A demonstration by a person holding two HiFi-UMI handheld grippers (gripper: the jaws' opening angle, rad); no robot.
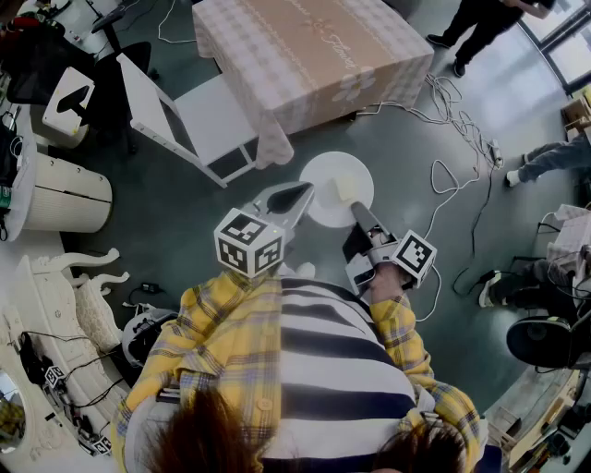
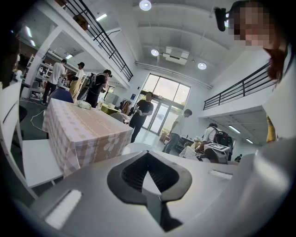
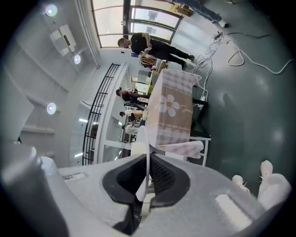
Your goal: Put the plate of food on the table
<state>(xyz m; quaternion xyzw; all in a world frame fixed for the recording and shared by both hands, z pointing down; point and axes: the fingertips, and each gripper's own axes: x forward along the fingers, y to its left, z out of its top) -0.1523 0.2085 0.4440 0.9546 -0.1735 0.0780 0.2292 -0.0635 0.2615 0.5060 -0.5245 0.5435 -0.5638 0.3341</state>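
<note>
A white plate (image 1: pixel 332 175) with a pale block of food (image 1: pixel 347 188) on it hangs level above the grey floor, short of the table (image 1: pixel 314 46) with its pink checked cloth. My right gripper (image 1: pixel 356 209) is shut on the plate's near rim. In the right gripper view the plate (image 3: pixel 147 139) stands edge-on between the pads, with the food (image 3: pixel 138 149) on its left. My left gripper (image 1: pixel 303 192) lies against the plate's left edge, its tips together and nothing between them. The plate (image 2: pixel 134 148) shows just beyond the left gripper (image 2: pixel 148 155).
A white chair (image 1: pixel 199 125) stands at the table's left side. Cables (image 1: pixel 452 139) trail over the floor to the right. A person (image 1: pixel 480 28) stands past the table's far right corner. White furniture (image 1: pixel 65 194) lines the left, and a fan (image 1: pixel 545 342) sits at the right.
</note>
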